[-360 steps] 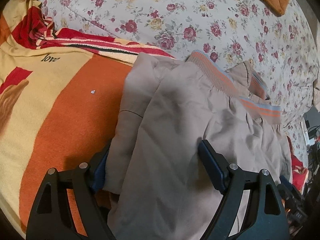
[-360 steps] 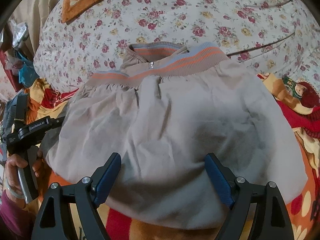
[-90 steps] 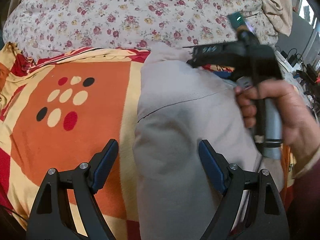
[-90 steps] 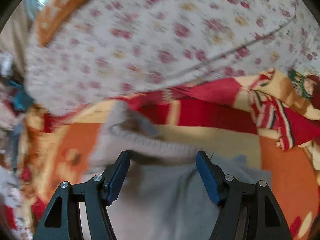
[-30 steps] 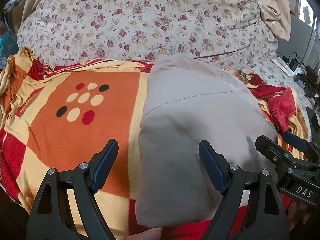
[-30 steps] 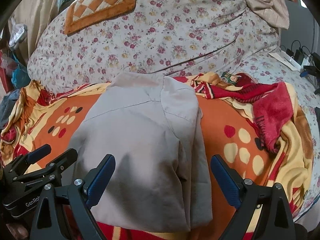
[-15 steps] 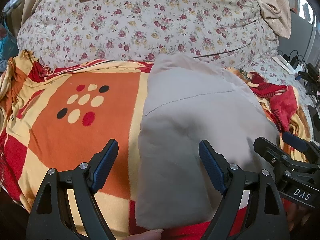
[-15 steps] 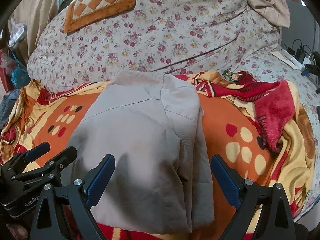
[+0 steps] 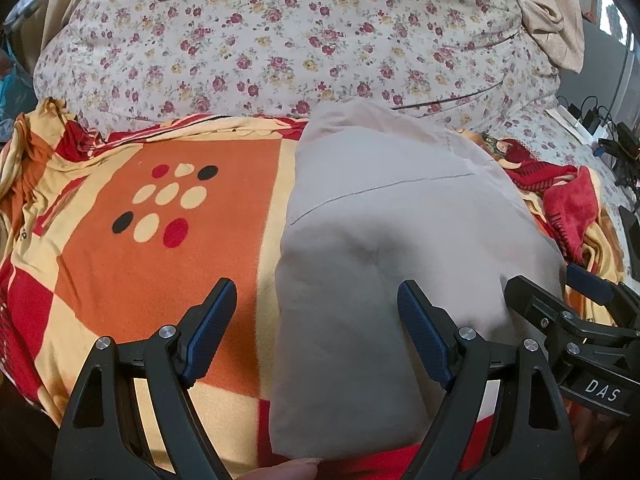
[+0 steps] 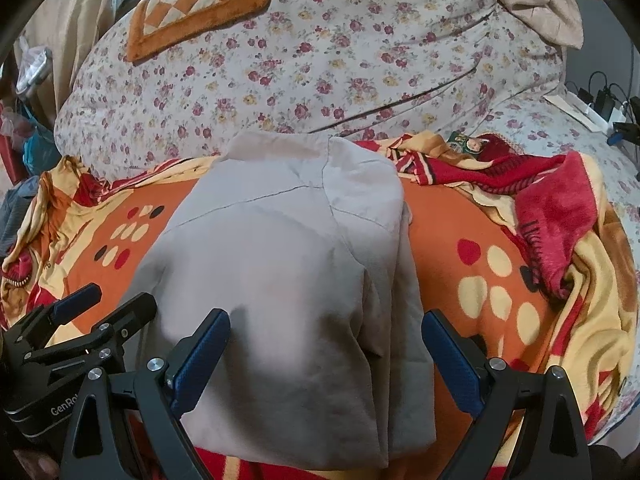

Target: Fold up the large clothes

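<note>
A beige jacket [image 9: 400, 232] lies folded into a compact rectangle on an orange, red and yellow blanket [image 9: 160, 248]; it also shows in the right wrist view [image 10: 280, 288]. My left gripper [image 9: 316, 320] is open and empty, held above the jacket's near left edge. My right gripper [image 10: 326, 348] is open and empty above the jacket's near edge. Each gripper shows in the other's view: the right one at the lower right of the left wrist view [image 9: 576, 320], the left one at the lower left of the right wrist view [image 10: 80, 328].
A large floral duvet [image 10: 320, 60] is piled behind the jacket. An orange checked cushion [image 10: 192, 8] lies on it. A bunched red blanket fold [image 10: 552, 216] lies to the right. Cables and chargers [image 10: 608, 104] sit at the far right.
Over the last second both grippers stayed open and nearly still above the folded jacket. Twelve seconds ago the jacket lay wider, with its striped hem showing.
</note>
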The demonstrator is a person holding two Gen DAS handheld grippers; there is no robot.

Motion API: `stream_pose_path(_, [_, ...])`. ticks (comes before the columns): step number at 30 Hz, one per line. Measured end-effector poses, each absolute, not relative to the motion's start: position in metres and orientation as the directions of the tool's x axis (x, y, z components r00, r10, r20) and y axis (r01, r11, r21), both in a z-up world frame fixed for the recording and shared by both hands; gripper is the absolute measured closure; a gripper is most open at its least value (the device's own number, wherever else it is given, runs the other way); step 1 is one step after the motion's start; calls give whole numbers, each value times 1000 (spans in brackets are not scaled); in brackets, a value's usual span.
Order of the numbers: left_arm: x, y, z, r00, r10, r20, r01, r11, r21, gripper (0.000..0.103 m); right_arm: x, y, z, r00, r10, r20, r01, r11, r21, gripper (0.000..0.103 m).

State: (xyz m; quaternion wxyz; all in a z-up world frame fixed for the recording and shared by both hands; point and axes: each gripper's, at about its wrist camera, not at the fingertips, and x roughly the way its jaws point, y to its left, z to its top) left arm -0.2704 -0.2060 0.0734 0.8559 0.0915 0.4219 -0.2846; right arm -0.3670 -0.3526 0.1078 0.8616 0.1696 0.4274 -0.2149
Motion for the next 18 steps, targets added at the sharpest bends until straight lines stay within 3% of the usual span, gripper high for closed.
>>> stream_pose_path(18, [-270, -204, 71, 488, -401, -776, 550, 831, -83, 20, -366, -351, 105, 539, -220, -813, 523, 844, 119, 8])
